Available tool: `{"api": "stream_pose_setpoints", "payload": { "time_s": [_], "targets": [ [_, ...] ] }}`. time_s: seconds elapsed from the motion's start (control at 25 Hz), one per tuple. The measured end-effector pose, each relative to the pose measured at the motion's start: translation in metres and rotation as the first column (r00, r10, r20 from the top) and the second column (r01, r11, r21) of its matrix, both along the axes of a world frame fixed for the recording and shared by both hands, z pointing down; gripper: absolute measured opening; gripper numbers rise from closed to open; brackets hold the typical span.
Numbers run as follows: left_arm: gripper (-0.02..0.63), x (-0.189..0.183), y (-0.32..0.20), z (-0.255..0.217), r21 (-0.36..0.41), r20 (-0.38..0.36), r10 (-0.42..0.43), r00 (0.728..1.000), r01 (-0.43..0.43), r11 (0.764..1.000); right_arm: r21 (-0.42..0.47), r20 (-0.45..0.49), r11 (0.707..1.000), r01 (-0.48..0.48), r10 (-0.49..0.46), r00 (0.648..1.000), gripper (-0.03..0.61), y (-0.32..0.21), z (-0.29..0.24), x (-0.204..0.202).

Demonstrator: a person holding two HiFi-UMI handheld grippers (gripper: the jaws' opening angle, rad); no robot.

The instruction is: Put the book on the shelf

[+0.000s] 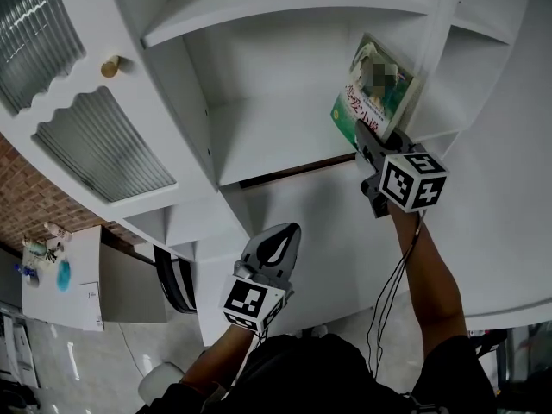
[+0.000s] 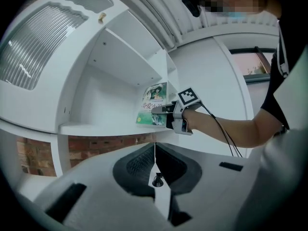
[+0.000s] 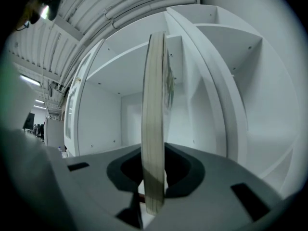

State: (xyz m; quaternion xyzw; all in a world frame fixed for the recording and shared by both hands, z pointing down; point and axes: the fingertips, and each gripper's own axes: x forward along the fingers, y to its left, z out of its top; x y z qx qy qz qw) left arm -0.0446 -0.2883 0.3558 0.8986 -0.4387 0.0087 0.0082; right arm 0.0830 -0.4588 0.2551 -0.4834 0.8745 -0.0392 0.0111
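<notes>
A thin book with a green cover point(image 1: 376, 91) stands upright in the open bay of the white shelf unit point(image 1: 259, 136), close to its right divider. My right gripper point(image 1: 369, 141) is shut on the book's lower corner. In the right gripper view the book point(image 3: 155, 124) shows edge-on between the jaws, its page edges toward the camera. The left gripper view shows the book point(image 2: 153, 105) on the shelf board with the right gripper point(image 2: 163, 110) gripping it. My left gripper point(image 1: 278, 247) hangs lower, in front of the cabinet, its jaws shut with nothing between them point(image 2: 155, 150).
A ribbed-glass cabinet door point(image 1: 103, 145) with a small gold knob point(image 1: 109, 66) stands left of the open bay. Another shelf board point(image 1: 285, 15) lies above. Narrow side shelves point(image 1: 487, 33) sit right of the divider. Brick wall point(image 2: 110, 146) shows below the shelf.
</notes>
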Motion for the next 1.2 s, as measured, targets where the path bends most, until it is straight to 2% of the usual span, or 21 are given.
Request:
{"api": "stream_pose_setpoints", "payload": {
  "time_s": [0.28,0.44,0.56,0.76,0.96,1.2],
  "targets": [
    [0.017,0.005,0.002,0.008,-0.022,0.002,-0.003,1.0,0.003,1.0,-0.042,-0.021,0.998,-0.05,0.049,0.999,0.078,-0.031,0.007,0.001],
    [0.017,0.001,0.002,0.009,-0.045,-0.038,-0.006,0.999,0.004,0.999,-0.061,0.008,0.996,-0.065,0.066,0.998,0.078,-0.044,0.011,0.006],
    [0.017,0.001,0.002,0.012,-0.05,-0.037,-0.012,0.999,0.01,0.999,-0.078,0.044,0.995,-0.061,0.064,0.997,0.078,-0.05,0.012,0.009],
    [0.017,0.009,0.009,0.021,-0.086,-0.057,0.002,0.998,-0.007,0.996,-0.094,0.043,0.994,-0.055,0.06,0.997,0.078,-0.052,0.012,0.006],
    [0.017,0.015,0.016,0.026,-0.096,-0.056,0.017,0.998,-0.023,0.995,-0.096,0.043,0.993,-0.073,0.077,0.996,0.078,-0.054,0.013,0.006],
    [0.017,0.012,0.023,0.033,-0.108,-0.046,0.008,0.999,-0.013,0.994,-0.07,0.01,0.988,-0.137,0.138,0.99,0.087,-0.048,0.01,0.015]
  ]
}}
